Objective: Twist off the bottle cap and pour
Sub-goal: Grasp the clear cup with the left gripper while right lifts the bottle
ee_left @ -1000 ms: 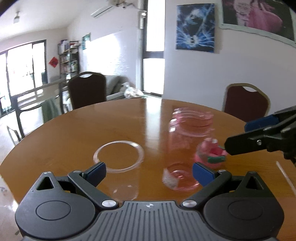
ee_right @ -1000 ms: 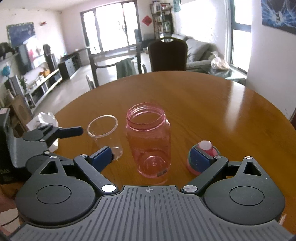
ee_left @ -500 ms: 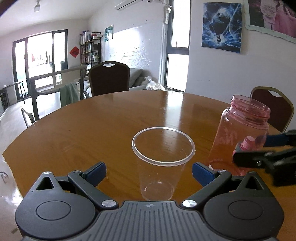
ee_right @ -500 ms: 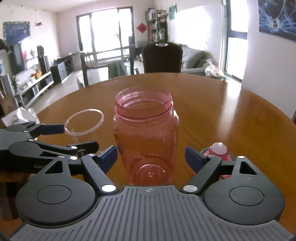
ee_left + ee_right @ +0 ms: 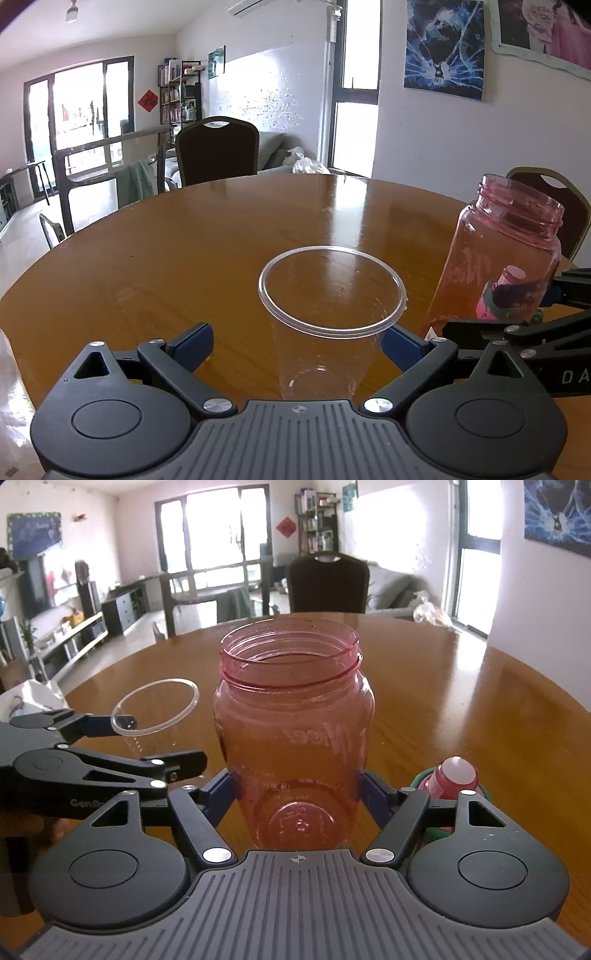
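1. Right gripper [image 5: 295, 794]: jaws set either side of the pink bottle [image 5: 293, 738], low on its body, centre of the right wrist frame; blue pads look to be at or touching the walls, but a firm clamp can't be confirmed; bottle upright on the table [image 5: 480, 709].
2. Left gripper [image 5: 297, 341]: jaws wide, bracketing the clear cup [image 5: 328, 314] at lower centre of the left wrist frame; right pad is close beside the cup wall, left pad stands well apart; not gripping yet.
3. Cap [image 5: 452, 775]: already off; sits on the table at lower right of the right wrist frame, just beside the right-hand finger, partly hidden behind it; bottle mouth open, threads bare.
4. Progress, judged: unscrew part done; pour part not begun, as the cup looks empty and the bottle isn't tilted.
5. Left to do, prob.: secure bottle, steady cup w/ left, lift, tip over the cup rim; whether the bottle holds liquid is hard to tell through the tinted plastic.
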The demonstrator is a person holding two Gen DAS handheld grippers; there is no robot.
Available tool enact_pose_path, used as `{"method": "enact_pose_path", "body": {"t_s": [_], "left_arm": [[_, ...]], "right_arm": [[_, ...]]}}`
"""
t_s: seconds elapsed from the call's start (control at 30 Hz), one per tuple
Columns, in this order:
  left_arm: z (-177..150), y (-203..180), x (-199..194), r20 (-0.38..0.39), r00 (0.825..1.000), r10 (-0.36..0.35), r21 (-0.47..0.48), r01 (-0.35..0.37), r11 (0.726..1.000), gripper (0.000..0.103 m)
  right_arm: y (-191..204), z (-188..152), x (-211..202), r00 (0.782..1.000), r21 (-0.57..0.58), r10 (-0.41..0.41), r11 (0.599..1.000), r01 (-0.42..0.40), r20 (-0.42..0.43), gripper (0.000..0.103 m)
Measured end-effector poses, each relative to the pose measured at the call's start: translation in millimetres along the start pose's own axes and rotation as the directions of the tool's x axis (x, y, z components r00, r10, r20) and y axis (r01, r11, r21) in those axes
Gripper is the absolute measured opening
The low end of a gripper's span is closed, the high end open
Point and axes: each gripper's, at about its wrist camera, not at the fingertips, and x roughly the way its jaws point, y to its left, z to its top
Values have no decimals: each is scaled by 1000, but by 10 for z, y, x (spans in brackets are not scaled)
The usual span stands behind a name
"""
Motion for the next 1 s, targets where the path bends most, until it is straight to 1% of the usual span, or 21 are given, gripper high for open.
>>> {"method": "enact_pose_path", "body": {"t_s": [0.07, 0.1, 0.13, 0.17, 0.23, 0.33, 0.43, 0.57, 0.63, 0.73, 0.77, 0.8, 0.83, 0.87, 0.9, 0.93, 1.0], "left_arm": [[-35, -21, 13, -5, 1000, -17, 10, 17, 1000, 95], [-56, -40, 17, -7, 1000, -25, 20, 25, 999, 92], [-68, -55, 22, -7, 1000, -27, 31, 27, 999, 86], [-77, -69, 29, -8, 1000, -29, 42, 29, 999, 82], [-81, -68, 49, -14, 999, -30, 42, 31, 999, 69], [-79, -57, 83, -26, 999, -30, 42, 31, 999, 54], [-81, -54, 93, -30, 999, -29, 46, 31, 998, 52], [-92, -56, 83, -29, 999, -33, 50, 35, 998, 51], [-96, -57, 80, -30, 999, -37, 59, 39, 998, 51], [-112, -68, 63, -30, 999, -41, 65, 43, 997, 51], [-118, -69, 59, -29, 999, -42, 67, 44, 997, 51], [-119, -70, 59, -29, 999, -43, 69, 45, 997, 51], [-120, -73, 60, -28, 999, -44, 71, 46, 996, 51], [-121, -76, 61, -27, 999, -45, 74, 47, 996, 51], [-121, -78, 62, -26, 999, -46, 76, 47, 996, 51], [-120, -78, 65, -26, 999, -47, 75, 49, 996, 51], [-122, -77, 67, -23, 998, -50, 72, 51, 996, 51]], "right_arm": [[-28, 25, -5, 1000, 2, 12, 1000, -12, -6, 74], [-38, 29, -7, 1000, 4, 16, 1000, -16, -7, 74], [-46, 32, -8, 1000, 5, 19, 1000, -19, -8, 74], [-56, 36, -10, 1000, 2, 26, 1000, -26, -12, 74], [-60, 35, -14, 999, -4, 29, 1000, -29, -15, 74], [-61, 36, -26, 999, -12, 30, 999, -30, -17, 74], [-55, 52, -18, 999, -9, 25, 1000, -25, -20, 74], [14, 129, -30, 999, -28, -14, 1000, 13, -44, 74], [86, 182, -60, 998, -83, -47, 996, 43, -52, 74], [234, 330, -94, 990, -211, -117, 973, 98, -78, 73], [276, 374, -101, 987, -250, -136, 962, 111, -83, 73], [335, 417, -99, 982, -311, -168, 941, 132, -91, 73], [368, 436, -96, 978, -348, -186, 926, 143, -94, 73], [434, 460, -79, 970, -419, -223, 893, 163, -98, 73], [508, 486, -58, 959, -495, -265, 849, 183, -99, 73], [561, 491, -43, 952, -547, -290, 814, 194, -94, 73], [703, 473, 15, 934, -675, -348, 708, 208, -78, 73]]}}
